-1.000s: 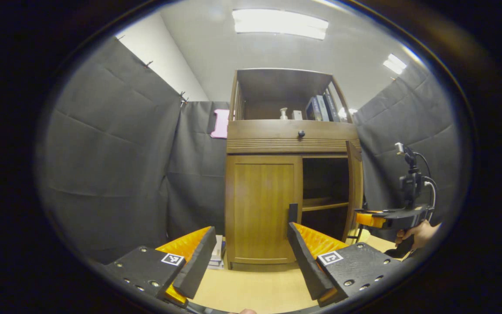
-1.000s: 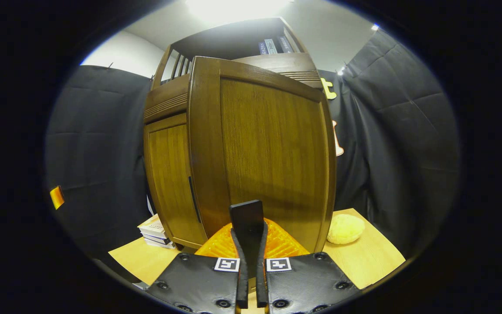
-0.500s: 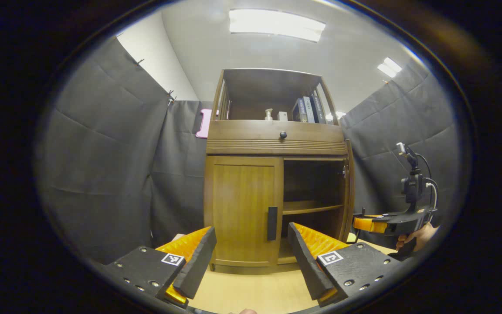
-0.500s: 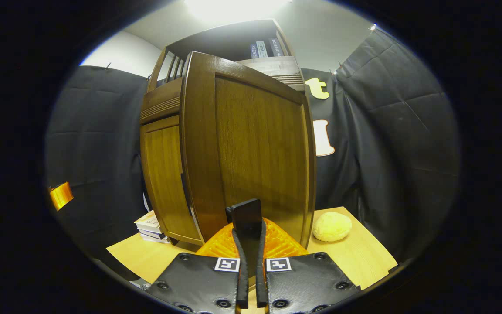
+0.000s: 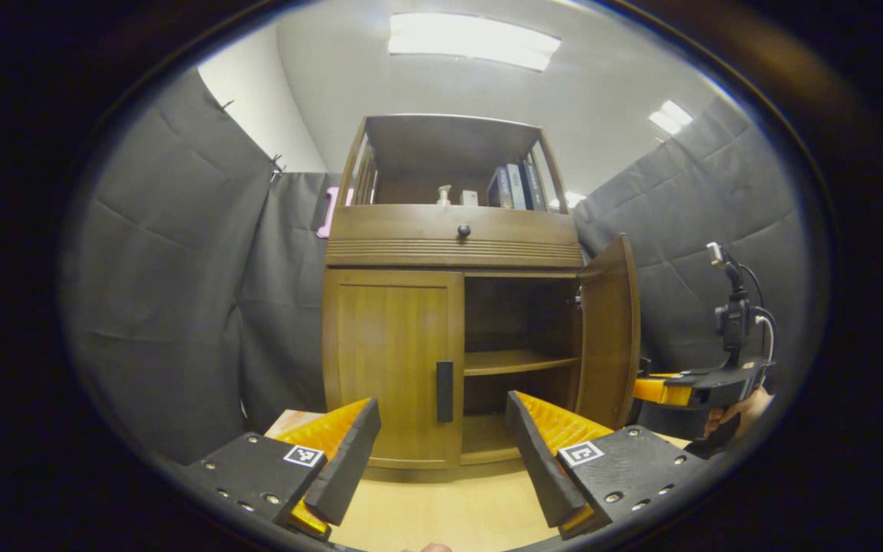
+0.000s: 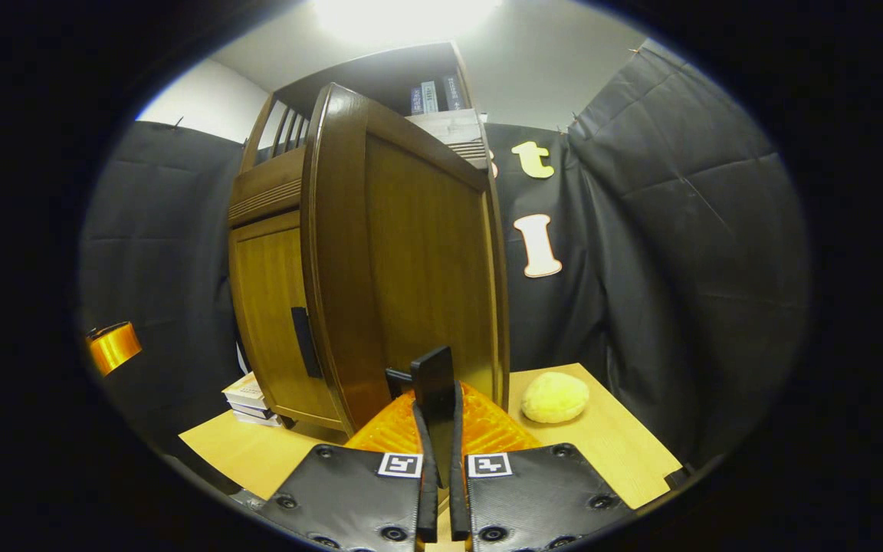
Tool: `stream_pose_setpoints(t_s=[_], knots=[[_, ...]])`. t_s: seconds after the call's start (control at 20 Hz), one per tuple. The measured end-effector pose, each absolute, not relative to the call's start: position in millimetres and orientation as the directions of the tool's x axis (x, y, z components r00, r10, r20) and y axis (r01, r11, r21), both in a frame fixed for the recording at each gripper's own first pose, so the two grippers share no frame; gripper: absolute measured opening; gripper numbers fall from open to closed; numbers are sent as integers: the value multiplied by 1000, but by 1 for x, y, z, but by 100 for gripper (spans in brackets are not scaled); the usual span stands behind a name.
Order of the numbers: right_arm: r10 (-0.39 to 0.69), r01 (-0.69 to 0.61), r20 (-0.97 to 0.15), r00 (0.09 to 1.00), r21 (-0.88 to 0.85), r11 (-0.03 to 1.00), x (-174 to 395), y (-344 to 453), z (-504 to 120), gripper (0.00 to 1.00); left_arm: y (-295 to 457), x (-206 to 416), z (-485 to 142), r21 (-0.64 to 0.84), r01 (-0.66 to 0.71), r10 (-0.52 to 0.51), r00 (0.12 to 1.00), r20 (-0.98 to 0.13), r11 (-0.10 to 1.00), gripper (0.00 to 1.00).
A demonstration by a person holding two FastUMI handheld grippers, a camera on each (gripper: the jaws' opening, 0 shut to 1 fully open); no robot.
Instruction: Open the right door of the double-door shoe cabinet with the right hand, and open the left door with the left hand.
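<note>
The wooden shoe cabinet (image 5: pixel 453 245) stands ahead on a table. Its left door (image 5: pixel 392 360) is closed, with a dark vertical handle (image 5: pixel 444 391) at its inner edge. My left gripper (image 5: pixel 441 452) is open, short of that handle and touching nothing. The right door (image 5: pixel 608 330) stands swung out, showing shelves inside. In the right gripper view, my right gripper (image 6: pixel 438 414) is shut on the dark handle (image 6: pixel 432 372) of the right door (image 6: pixel 411 261). The right gripper (image 5: pixel 671 389) and the hand holding it also appear beside that door in the left gripper view.
A yellow round soft object (image 6: pixel 555 397) lies on the table (image 6: pixel 610 452) right of the open door. A stack of books (image 6: pixel 246 397) sits by the cabinet's left foot. A drawer with a knob (image 5: pixel 464 230) and a shelf of books top the cabinet.
The right door has swung further open with my right gripper on its handle. In the left gripper view the cabinet has slid left, so the left door's handle now sits between my fingers' line.
</note>
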State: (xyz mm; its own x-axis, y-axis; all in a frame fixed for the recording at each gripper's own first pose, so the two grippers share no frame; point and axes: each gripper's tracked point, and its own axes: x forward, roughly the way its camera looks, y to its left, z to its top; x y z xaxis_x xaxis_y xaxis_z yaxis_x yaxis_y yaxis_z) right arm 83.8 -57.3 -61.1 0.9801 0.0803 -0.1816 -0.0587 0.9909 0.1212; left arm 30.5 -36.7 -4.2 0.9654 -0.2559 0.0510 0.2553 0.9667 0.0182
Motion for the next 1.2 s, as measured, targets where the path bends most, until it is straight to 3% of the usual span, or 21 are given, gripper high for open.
stream_pose_setpoints(t_s=[0.15,0.3,0.75,0.95,1.0,1.05,1.1,1.2], knots=[[70,-50,-180,981,112,992,81,-68,-61,8,-49,27,-7,22,273,-274,961,42,962,96],[53,-34,-178,983,110,993,80,-80,-61,4,-57,24,-9,30,286,-287,957,36,958,95],[-38,56,-195,980,89,994,72,-128,-60,7,-68,20,-17,30,295,-296,955,21,955,95],[-88,104,-197,977,72,992,61,-152,-59,4,-71,25,-20,7,306,-306,952,19,952,95],[-96,112,-198,976,73,991,59,-156,-58,10,-72,28,-21,7,307,-307,952,18,952,95],[-104,120,-198,975,71,990,58,-158,-57,10,-73,31,-22,9,308,-308,951,19,951,95],[-110,126,-194,975,68,990,55,-164,-54,4,-76,35,-23,11,311,-311,950,21,950,95],[-97,110,-166,981,75,991,48,-161,-43,2,-77,44,-25,10,314,-314,949,26,950,95]])
